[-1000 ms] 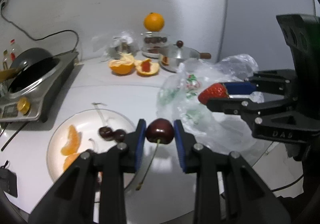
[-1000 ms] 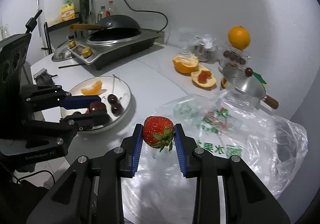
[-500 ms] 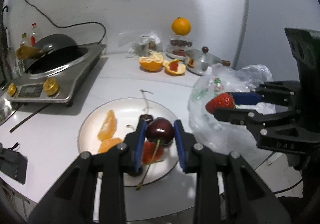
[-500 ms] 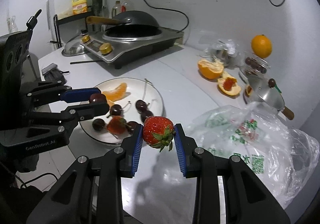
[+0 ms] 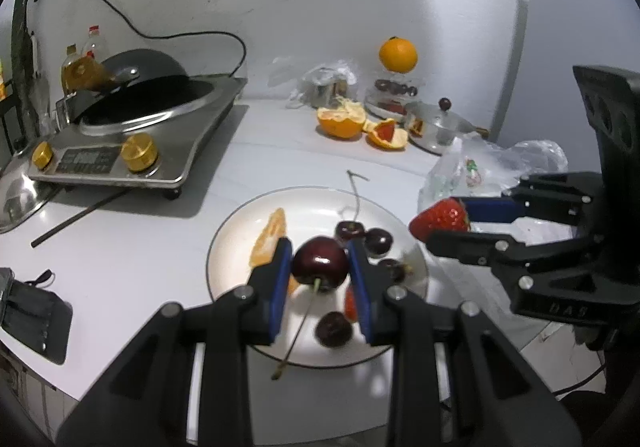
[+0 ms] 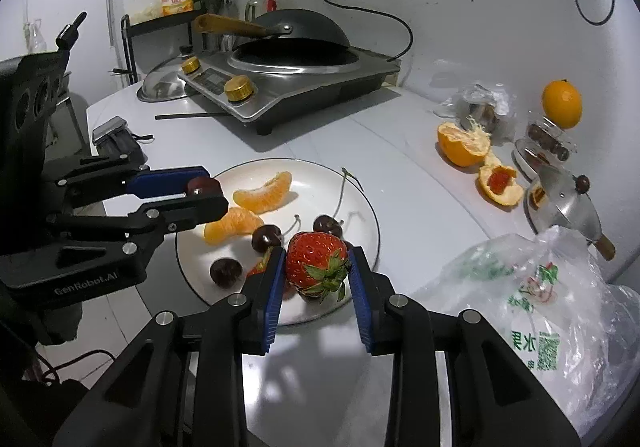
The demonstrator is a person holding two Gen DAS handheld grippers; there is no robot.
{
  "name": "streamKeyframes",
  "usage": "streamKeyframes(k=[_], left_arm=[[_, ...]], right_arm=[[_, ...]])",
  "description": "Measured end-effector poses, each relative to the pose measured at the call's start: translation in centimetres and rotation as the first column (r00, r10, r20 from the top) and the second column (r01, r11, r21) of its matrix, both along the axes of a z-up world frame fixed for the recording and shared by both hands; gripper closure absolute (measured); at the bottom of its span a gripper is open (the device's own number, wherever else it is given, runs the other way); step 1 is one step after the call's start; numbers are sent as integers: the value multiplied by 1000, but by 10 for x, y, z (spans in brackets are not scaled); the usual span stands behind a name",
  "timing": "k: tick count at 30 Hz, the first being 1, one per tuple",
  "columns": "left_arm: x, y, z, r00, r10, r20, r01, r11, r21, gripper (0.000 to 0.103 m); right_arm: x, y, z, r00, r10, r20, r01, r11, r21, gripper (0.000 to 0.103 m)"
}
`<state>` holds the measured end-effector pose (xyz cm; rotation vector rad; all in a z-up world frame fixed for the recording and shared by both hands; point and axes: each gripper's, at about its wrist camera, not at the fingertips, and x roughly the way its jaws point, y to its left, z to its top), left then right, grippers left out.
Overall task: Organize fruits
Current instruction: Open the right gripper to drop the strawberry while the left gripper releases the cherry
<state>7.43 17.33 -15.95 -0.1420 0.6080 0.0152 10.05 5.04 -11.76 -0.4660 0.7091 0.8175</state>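
My left gripper is shut on a dark red cherry with its stem hanging down, held above the white plate. My right gripper is shut on a red strawberry, held over the plate's near right edge. On the plate lie orange segments, several cherries and a strawberry piece, partly hidden by the fingers. In the left wrist view the right gripper holds the strawberry at the plate's right. In the right wrist view the left gripper holds the cherry at the plate's left.
An induction cooker with a wok stands at the back left. Orange peels, a small pot, a jar with an orange on top stand at the back right. A plastic bag lies right of the plate. A black pouch lies at the left edge.
Both grippers have moved left from over the plastic bag to over the plate, each still holding its fruit.
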Motion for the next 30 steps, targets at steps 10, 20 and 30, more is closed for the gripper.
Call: streamKeyframes(k=[10,20,30], left_arm=[[14,19,-10,1000,-4,-15,4,1000,-8,74],[34,33,-35,996,6,-93,-9,1000,-28,74],[40,38,-45,992,22,-123,-30,998,-58,73]], right_arm=[[18,27,-16,999,9,-35,-9,1000,-5,70],[36,53,-35,996,34,-76,-34,999,-4,70],[48,67,-47,994,50,-101,-50,999,-2,70]])
